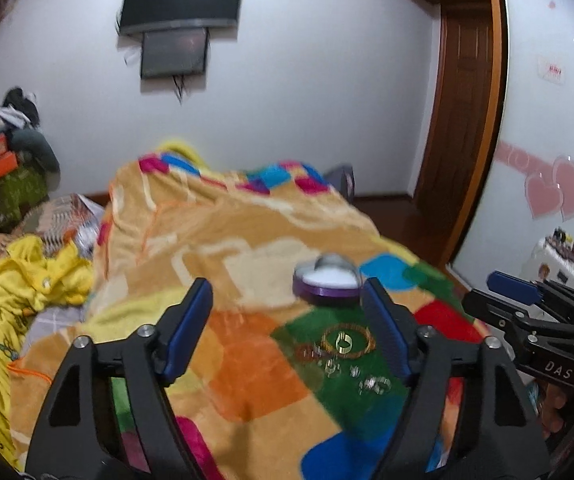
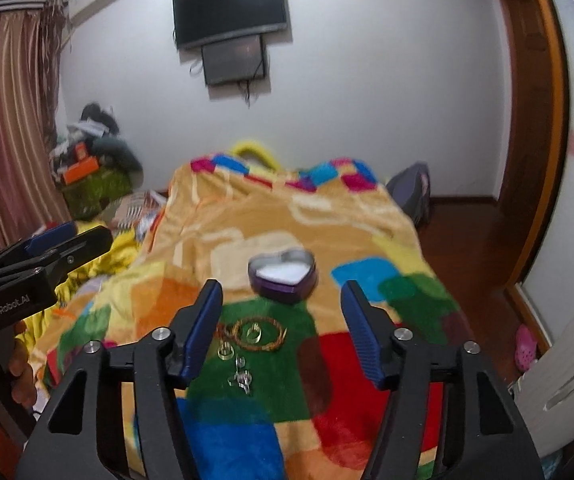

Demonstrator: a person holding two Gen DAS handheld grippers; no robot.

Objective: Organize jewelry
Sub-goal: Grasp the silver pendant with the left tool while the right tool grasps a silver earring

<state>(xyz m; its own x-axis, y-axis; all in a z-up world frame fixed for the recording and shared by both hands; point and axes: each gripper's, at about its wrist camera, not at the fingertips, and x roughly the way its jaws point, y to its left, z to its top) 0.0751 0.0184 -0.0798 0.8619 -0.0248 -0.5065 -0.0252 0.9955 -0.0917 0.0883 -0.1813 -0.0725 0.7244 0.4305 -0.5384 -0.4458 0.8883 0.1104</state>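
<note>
Basically both grippers hover over a bed w/ a patchwork blanket in orange, green, red, blue and yellow. Left gripper has its fingers spread wide, released, nothing between them; same for the right gripper, fingers wide apart and empty. Jewelry lies on a green patch of the blanket: a gold-brown beaded bracelet w/ a gold ring inside its loop, plus a few small silvery rings and bits scattered just nearer the camera; details too blurry to tell apart. From the left wrist view the same bracelet sits just inside the right-hand finger, silvery pieces near it. Beyond the jewelry, apart from it, a purple heart-shaped tin stands open on the blanket, white lining inside, metal rim showing. Each gripper appears at the edge of the other's view, off to the side of the jewelry. On the far wall hangs a dark TV w/ a smaller screen below. Striped curtain at left, wooden door frame at right, yellow bedding bunched beside the blanket.
</note>
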